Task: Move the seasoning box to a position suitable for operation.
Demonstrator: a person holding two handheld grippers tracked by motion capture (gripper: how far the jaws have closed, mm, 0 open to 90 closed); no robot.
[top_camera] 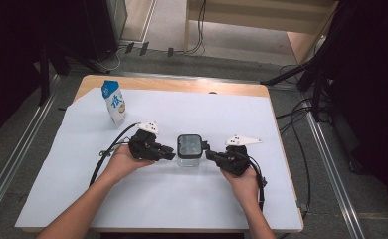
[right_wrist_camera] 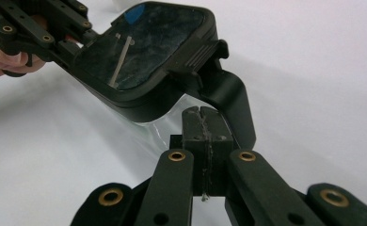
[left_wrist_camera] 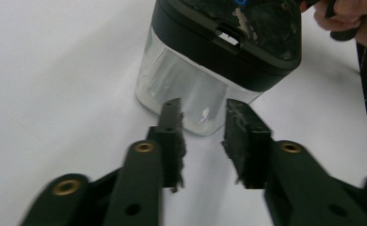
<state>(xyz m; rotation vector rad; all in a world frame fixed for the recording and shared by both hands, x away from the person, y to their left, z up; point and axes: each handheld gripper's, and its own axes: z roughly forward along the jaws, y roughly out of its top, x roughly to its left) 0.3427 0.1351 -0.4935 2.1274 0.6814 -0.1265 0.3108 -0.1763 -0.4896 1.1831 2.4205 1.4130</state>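
Left hand-held gripper (top_camera: 169,152) sits just left of the container (top_camera: 189,149), approx. in the middle of the tabletop (top_camera: 147,209). Its jaws stand part-open, a narrow-to-medium gap, w/ nothing pressed between them; in the left gripper view the two pads (left_wrist_camera: 172,127) point at the clear lower wall of the container (left_wrist_camera: 195,94) and stop just short of it, so no firm contact can be told. That hand-held gripper holds nothing.

Right hand-held gripper (top_camera: 208,152) comes from the right side of the container. Its jaws are fully together, pad against pad, w/ no gap seen in the right gripper view (right_wrist_camera: 204,123). The tips lie right under a black latch (right_wrist_camera: 228,94) that hangs down from the edge of the container's dark lid (right_wrist_camera: 144,52); they look to touch or almost touch it, but nothing is clamped between the pads.

Container: clear square body, black lid on top, standing upright on the white sheet (top_camera: 57,164) that covers the tabletop, between both hands. Milk carton (top_camera: 114,102) stands well apart, at the far left.
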